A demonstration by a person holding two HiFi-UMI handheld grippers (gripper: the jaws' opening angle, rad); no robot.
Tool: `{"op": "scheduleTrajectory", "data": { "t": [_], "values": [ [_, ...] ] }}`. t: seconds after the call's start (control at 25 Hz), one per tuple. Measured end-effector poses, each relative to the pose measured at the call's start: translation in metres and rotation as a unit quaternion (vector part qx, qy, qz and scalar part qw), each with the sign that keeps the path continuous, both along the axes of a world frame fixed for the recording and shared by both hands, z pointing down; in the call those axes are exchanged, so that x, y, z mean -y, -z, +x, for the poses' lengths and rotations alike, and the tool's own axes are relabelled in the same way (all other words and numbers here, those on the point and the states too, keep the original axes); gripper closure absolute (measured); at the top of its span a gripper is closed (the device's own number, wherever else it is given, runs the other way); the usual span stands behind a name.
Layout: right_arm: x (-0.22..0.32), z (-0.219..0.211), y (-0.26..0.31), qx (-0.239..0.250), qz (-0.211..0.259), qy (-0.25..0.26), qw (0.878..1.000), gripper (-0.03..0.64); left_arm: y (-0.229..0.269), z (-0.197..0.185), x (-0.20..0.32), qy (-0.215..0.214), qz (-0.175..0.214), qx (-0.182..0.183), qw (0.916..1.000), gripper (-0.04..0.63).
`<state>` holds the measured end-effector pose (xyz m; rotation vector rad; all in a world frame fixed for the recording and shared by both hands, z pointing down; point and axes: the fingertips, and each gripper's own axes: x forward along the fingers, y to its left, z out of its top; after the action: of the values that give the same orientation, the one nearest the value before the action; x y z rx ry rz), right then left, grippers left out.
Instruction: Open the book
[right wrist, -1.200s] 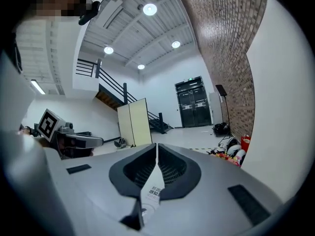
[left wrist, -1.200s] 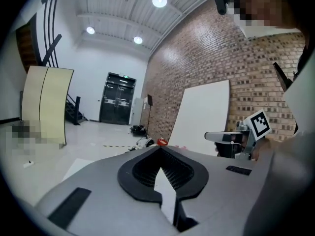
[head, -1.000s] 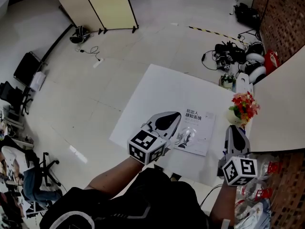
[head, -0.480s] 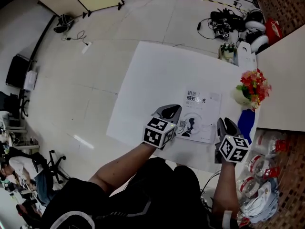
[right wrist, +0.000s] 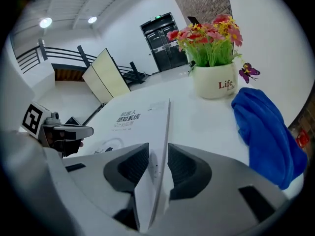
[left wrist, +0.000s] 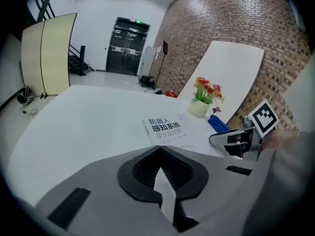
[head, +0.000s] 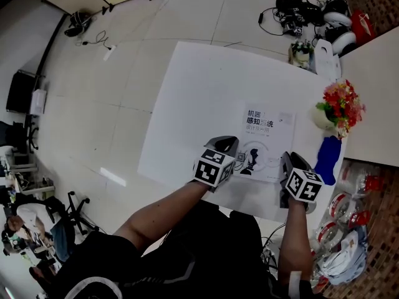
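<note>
A white book (head: 265,139) with a printed cover lies shut on the white table (head: 199,104). My left gripper (head: 224,144) is at the book's near left corner. Its jaw tips meet in the left gripper view (left wrist: 157,149), with only a thin white sliver showing behind them. The book (left wrist: 165,128) lies just beyond. My right gripper (head: 288,162) is at the book's near right corner. In the right gripper view its jaws (right wrist: 157,149) stand a narrow gap apart. The right edge of the book (right wrist: 133,117) runs between them.
A white pot of red and yellow flowers (head: 340,104) stands right of the book. A blue cloth (head: 327,154) lies close to my right gripper. A second white surface (head: 374,104) adjoins on the right. Cables and gear (head: 305,11) lie on the floor beyond.
My right gripper has come in from the table's near edge to the book's right edge. The left gripper has stayed by the near left corner. The head view has shifted.
</note>
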<state>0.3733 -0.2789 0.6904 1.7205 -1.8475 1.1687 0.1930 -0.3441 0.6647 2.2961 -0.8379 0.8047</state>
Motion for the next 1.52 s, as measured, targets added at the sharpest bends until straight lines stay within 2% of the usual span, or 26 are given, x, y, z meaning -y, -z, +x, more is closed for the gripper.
{"op": "scheduleTrajectory", "data": {
  "t": [0.4, 0.6, 0.8, 1.04, 1.24, 1.52],
  "values": [
    [0.003, 0.000, -0.006, 0.022, -0.010, -0.016, 1.000, 0.535, -0.009, -0.001, -0.002, -0.009, -0.007, 0.000, 0.9999, 0.598],
    [-0.001, 0.001, -0.006, 0.002, -0.028, -0.024, 0.999, 0.576, -0.008, -0.003, -0.006, -0.010, -0.007, 0.000, 0.9999, 0.598],
    [-0.006, 0.002, 0.004, -0.011, -0.019, -0.051, 0.998, 0.601, -0.001, -0.011, -0.013, -0.008, -0.005, -0.002, 1.0000, 0.598],
    [-0.007, -0.001, 0.002, 0.035, -0.027, -0.050, 0.998, 0.603, 0.004, -0.017, -0.018, -0.003, -0.004, -0.005, 1.0000, 0.598],
    [-0.007, 0.002, -0.006, 0.041, -0.033, -0.064, 0.997, 0.601, 0.003, -0.013, -0.022, -0.007, -0.004, -0.006, 0.9999, 0.598],
    [-0.007, 0.002, 0.009, 0.081, -0.015, -0.089, 0.993, 0.611, 0.007, -0.016, -0.021, -0.003, -0.003, -0.009, 1.0000, 0.598]
  ]
}}
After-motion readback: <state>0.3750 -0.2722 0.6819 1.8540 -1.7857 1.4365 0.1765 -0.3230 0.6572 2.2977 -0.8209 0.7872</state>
